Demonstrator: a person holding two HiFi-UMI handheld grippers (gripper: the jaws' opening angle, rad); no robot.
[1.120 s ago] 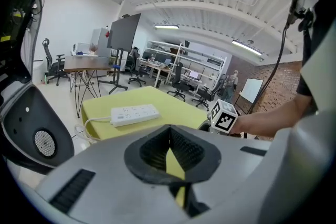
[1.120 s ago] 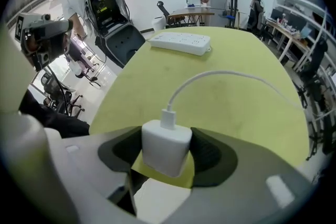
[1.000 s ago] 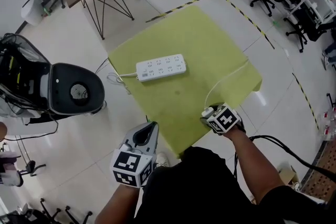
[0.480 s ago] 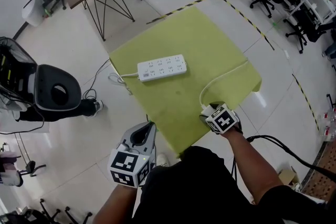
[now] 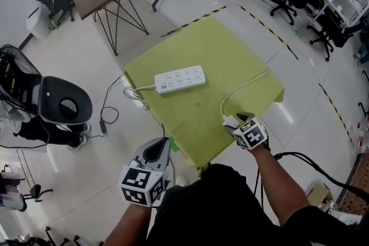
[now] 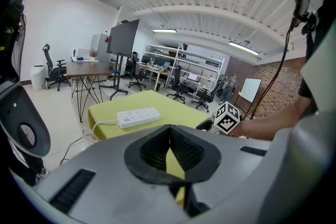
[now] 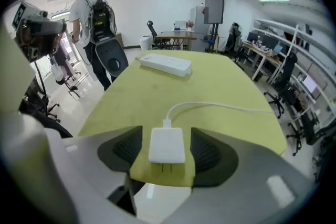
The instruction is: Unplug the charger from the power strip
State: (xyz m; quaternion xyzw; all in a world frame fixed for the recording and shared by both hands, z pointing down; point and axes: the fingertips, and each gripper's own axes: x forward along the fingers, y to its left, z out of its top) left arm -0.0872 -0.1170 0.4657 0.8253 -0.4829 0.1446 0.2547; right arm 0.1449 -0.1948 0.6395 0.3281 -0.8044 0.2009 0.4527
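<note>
Desks and swivel chairs line the far side of the room, and the green table (image 5: 202, 49) in front of you carries only two things. Over the last second almost nothing on it has moved. The power strip (image 5: 180, 78) has kept its place near the far left edge with every socket bare. The charger (image 5: 231, 121) has stayed at the near right edge, well apart from the strip. Your right gripper (image 7: 167, 152) has tipped a little above it. Off to the left, a person with a backpack (image 5: 60, 105) has shifted along the floor.

For the task, that reads as finished: the plug is out and already set down, so I'd judge only the withdrawal is left.

Your right jaws stand wide, one to each side of the charger, with green cloth showing in both gaps and neither pad touching it. Your left gripper (image 6: 170, 149) hangs below the table's near corner, its jaws drawn together on nothing, with only a sliver of green visible between them.

The charger is a small white block lying flat, two metal prongs pointing back toward you over the table edge. Its white cable (image 5: 245, 86) curves from the far end toward the table's right side.
</note>
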